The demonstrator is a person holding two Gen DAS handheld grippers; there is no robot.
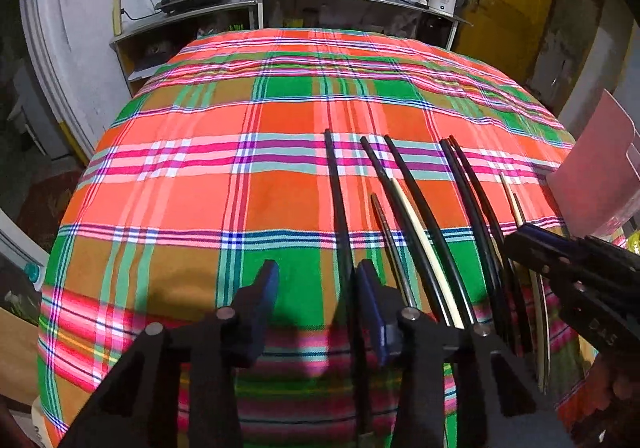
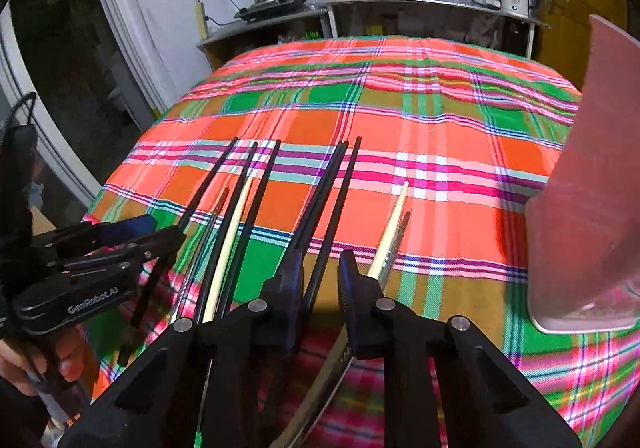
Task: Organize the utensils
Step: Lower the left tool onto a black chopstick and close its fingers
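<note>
On the plaid-covered table a row of chopsticks lies side by side, tips pointing away towards the far shelf.

In the left wrist view, the left gripper hovers low over the near edge. Its blue-padded fingers stand apart with only cloth between them; the leftmost black chopstick runs just outside the right-hand finger, close against it, though contact cannot be made out. Further right lie a thin brown stick, a cream chopstick between two black ones, then a close black pair.

In the right wrist view, the right gripper sits over that black pair. Its fingers are parted, and the pair passes through the gap between them; whether the pads press on it cannot be told. Just right of them lies another cream chopstick, and at the far right stands a pink holder.
</note>
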